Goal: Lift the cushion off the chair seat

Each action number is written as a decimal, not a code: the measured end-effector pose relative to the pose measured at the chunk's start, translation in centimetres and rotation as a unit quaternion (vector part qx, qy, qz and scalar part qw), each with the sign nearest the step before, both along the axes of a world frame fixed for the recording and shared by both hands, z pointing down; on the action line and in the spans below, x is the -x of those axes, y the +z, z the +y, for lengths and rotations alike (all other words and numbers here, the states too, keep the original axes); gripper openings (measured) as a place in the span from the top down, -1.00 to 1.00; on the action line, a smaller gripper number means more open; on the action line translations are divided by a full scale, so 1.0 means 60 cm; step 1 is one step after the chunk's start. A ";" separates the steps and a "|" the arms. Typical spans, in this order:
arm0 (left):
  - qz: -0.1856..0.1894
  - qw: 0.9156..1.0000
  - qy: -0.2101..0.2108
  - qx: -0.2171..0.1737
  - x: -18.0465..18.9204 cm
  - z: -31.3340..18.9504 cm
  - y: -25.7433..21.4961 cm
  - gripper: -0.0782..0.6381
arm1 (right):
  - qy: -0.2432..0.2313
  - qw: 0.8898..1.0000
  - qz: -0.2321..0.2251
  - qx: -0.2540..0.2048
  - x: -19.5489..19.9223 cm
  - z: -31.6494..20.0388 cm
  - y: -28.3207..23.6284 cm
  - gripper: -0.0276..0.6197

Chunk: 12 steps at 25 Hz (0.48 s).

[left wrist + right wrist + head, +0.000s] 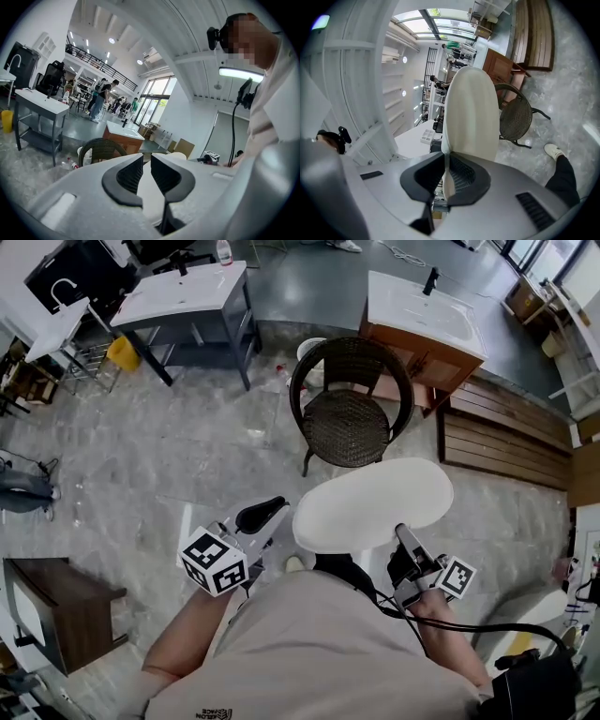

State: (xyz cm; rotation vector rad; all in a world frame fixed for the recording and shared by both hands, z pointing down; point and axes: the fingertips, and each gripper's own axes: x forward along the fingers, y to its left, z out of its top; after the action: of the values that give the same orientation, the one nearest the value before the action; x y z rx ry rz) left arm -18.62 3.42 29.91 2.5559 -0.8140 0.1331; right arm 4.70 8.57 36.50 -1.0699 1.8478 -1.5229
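Observation:
The white oval cushion hangs in the air in front of my chest, clear of the dark wicker chair, whose round seat is bare. My left gripper sits at the cushion's left edge. In the left gripper view its jaws stand nearly together with cream cushion filling the gap. My right gripper is shut on the cushion's near right edge. In the right gripper view the cushion rises from between the dark pads, with the chair behind it.
A grey washstand stands at the back left and a wooden vanity at the back right. Wooden slats lie on the floor to the right. A dark low table is at my near left. Several people stand far off.

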 end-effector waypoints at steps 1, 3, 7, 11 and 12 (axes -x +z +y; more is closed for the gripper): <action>0.000 1.000 -0.001 0.000 0.004 0.003 0.001 0.65 | 0.000 1.000 0.002 -0.001 0.002 0.004 -0.001 0.80; 0.001 1.000 -0.002 0.000 0.013 0.008 0.001 0.65 | -0.001 1.000 0.005 -0.004 0.007 0.011 -0.004 0.80; 0.004 1.000 -0.003 0.000 0.023 0.021 0.000 0.65 | 0.000 1.000 0.004 -0.009 0.014 0.021 -0.011 0.80; 0.007 1.000 -0.003 0.000 0.029 0.030 0.000 0.65 | -0.004 1.000 0.006 -0.014 0.024 0.026 -0.014 0.80; 0.006 1.000 -0.003 0.000 0.031 0.031 0.001 0.65 | -0.006 1.000 0.006 -0.015 0.027 0.027 -0.014 0.80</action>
State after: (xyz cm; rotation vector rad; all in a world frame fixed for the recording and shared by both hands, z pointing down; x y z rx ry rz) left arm -20.50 5.30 29.96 2.5524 -0.8167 0.1159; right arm 3.10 10.18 35.66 -1.0586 1.8828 -1.4925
